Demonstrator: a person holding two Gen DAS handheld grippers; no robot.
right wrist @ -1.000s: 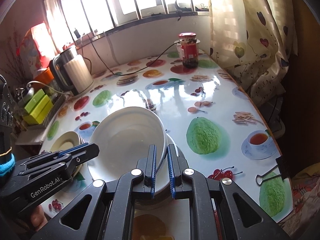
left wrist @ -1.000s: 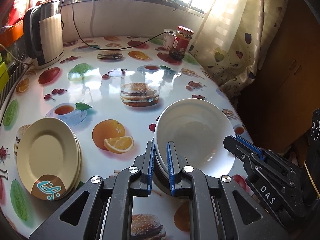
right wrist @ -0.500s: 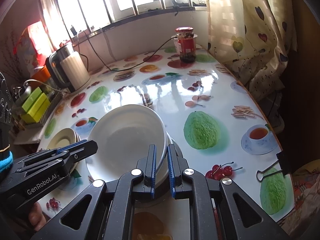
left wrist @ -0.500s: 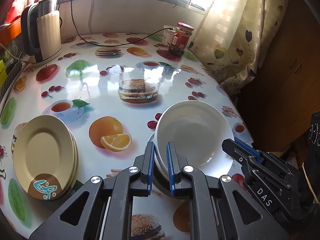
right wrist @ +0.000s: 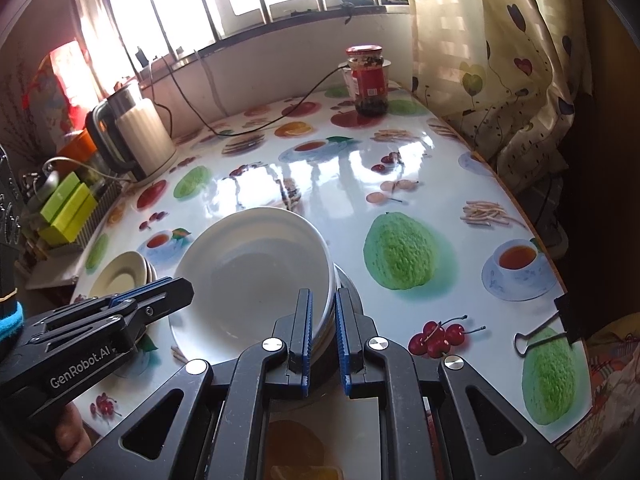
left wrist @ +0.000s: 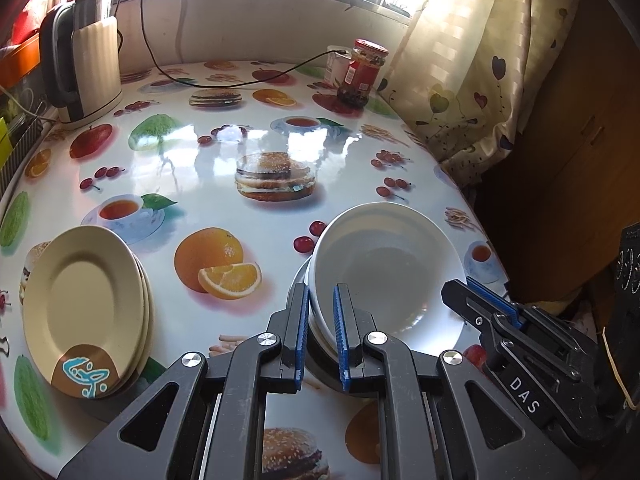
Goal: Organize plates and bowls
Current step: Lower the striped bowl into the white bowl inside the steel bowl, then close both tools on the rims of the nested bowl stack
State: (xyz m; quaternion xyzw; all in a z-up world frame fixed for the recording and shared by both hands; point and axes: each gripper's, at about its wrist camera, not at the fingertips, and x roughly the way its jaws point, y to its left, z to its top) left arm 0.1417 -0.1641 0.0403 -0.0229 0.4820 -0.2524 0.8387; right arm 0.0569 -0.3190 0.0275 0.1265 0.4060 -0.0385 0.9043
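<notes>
- Two grippers grip one stack of white bowls point(left wrist: 384, 264) near the tabletop's point(left wrist: 192, 160) front edge, toward its right side.
- The left gripper point(left wrist: 321, 336) has its fingers narrowed on the stack's left rim; the right gripper point(right wrist: 321, 336) pinches the opposite rim the same way.
- At least two bowls are nested; the exact count is unclear.
- About three cream plates point(left wrist: 84, 304) lie stacked near the left edge.
- One kettle point(left wrist: 86, 66) and one red-lidded jar point(left wrist: 362, 72) stand along the back edge.

Both claws are black plastic with ribbed blue pads and silver screws. The left claw point(right wrist: 128, 308) reads "GenRobot.AI" in white, the right claw point(left wrist: 486, 304) "DAS". A bright blue cuff point(right wrist: 10, 320) shows.
</notes>
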